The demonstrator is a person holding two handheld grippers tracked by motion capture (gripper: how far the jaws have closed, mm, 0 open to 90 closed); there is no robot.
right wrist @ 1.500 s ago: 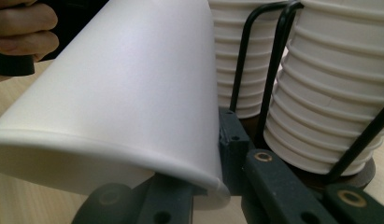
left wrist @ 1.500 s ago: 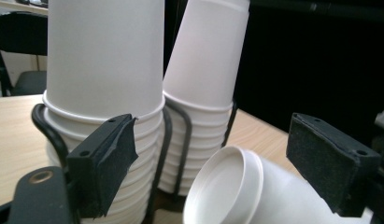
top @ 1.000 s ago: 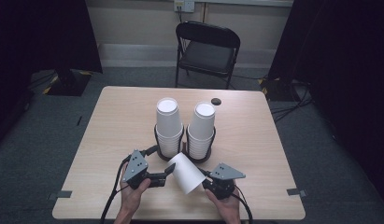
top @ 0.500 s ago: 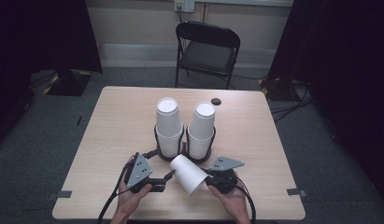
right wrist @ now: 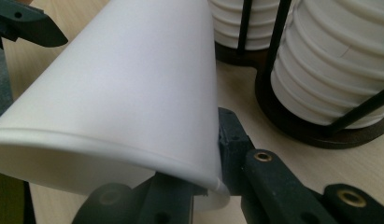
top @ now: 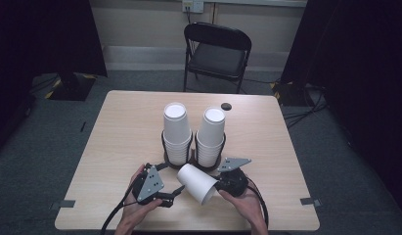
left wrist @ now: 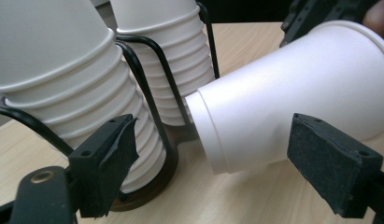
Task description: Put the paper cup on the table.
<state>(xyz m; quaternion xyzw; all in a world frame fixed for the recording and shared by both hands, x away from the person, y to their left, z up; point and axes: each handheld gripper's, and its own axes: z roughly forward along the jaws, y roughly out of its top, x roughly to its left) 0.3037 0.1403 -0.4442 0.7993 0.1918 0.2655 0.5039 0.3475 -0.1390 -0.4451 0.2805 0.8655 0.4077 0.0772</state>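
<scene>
Near the desk's point(top: 115, 127) front edge, the left gripper's point(top: 175, 192) jaws are held apart, gripping nothing. The loose paper cup point(top: 198, 182), lifted and tilted, is clamped at its rim by the right gripper point(top: 219, 186). Stacking on the cup stacks point(top: 177, 134) is judged still undone.

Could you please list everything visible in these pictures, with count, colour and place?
table: one, light wood, centre of the room.
cup stacks: two, white, upside down, side by side mid-table in the rack.
wire rack: one, black, dark round bases, around both stacks.
loose cup: one, white, tilted on its side, in front of the stacks.
small round object: one, black, far side of the table.
folding chair: one, black, behind the table.
tape marks: two, grey, on the floor near the table's near corners.
left gripper: one, black, jaws open beside the cup's base.
right gripper: one, black, clamped on the cup's rim.
hands: two, near edge.
</scene>
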